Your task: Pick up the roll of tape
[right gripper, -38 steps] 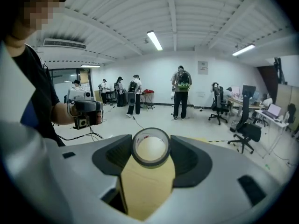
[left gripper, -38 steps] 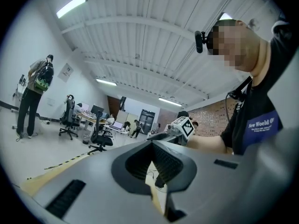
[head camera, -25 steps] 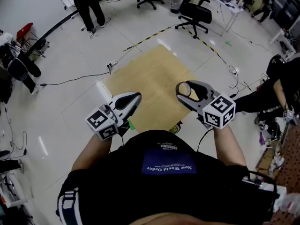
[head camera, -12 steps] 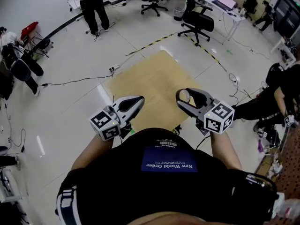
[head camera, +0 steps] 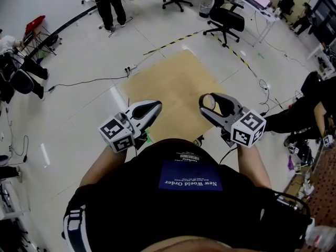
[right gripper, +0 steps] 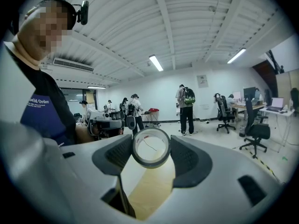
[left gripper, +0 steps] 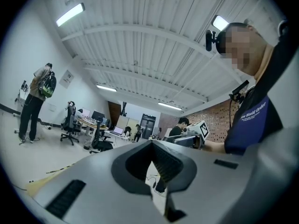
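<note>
A grey roll of tape (right gripper: 150,147) with an open core sits upright between the two dark pads of my right gripper (right gripper: 150,149), which is shut on it. In the head view the roll of tape (head camera: 208,102) shows at the tip of the right gripper (head camera: 213,103), held in the air in front of the person's chest. My left gripper (head camera: 154,106) hangs level beside it at the left, with a gap between the two. Its jaws meet at the tips in the left gripper view (left gripper: 152,143), with nothing between them.
Below lies a tan floor mat (head camera: 173,85) on a glossy white floor. A yellow-black floor line (head camera: 233,50), black office chairs (head camera: 227,19), a standing person (head camera: 110,4), a floor cable (head camera: 79,83) and a seated person (head camera: 310,106) at the right surround it.
Both grippers stay in about the same place before the chest. The right one has tipped slightly, with the tape still in its jaws. The head view has shifted a little.
</note>
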Demonstrator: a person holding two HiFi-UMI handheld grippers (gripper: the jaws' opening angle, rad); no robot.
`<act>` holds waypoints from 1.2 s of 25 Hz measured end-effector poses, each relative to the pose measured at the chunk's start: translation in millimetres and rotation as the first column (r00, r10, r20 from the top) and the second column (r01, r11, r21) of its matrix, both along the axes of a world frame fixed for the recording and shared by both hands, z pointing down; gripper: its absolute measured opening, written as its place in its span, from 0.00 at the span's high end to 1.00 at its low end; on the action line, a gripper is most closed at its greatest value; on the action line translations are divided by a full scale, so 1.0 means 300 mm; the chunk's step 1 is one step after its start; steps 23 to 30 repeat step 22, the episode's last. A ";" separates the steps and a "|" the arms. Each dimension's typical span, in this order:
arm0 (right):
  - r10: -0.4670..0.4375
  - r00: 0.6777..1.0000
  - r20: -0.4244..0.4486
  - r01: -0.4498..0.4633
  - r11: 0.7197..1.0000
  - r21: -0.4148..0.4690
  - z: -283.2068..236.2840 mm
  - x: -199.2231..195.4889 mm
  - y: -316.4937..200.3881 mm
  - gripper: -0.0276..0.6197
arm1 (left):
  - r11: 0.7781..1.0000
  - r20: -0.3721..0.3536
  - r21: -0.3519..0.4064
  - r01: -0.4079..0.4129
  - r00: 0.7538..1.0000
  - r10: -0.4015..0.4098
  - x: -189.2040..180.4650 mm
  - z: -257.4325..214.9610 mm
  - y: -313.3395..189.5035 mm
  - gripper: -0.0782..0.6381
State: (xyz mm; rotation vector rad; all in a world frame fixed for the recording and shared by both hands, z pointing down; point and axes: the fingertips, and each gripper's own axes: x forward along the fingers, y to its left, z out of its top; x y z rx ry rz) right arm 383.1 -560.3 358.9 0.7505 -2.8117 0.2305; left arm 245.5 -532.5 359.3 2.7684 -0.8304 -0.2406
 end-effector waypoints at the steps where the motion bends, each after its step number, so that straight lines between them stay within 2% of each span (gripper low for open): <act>1: 0.000 1.000 -0.001 0.000 1.000 0.001 -0.001 -0.004 0.000 0.57 | 1.000 0.000 0.000 0.001 1.000 -0.001 -0.005 0.000 0.000 0.90; 8: -0.007 1.000 -0.001 0.007 1.000 0.007 -0.008 -0.010 -0.009 0.57 | 1.000 0.007 0.025 0.007 1.000 -0.007 -0.016 -0.004 -0.014 0.90; 30: 0.006 1.000 0.002 -0.006 1.000 0.012 -0.007 0.018 -0.013 0.57 | 1.000 0.005 0.010 -0.004 1.000 0.004 0.005 -0.007 -0.014 0.90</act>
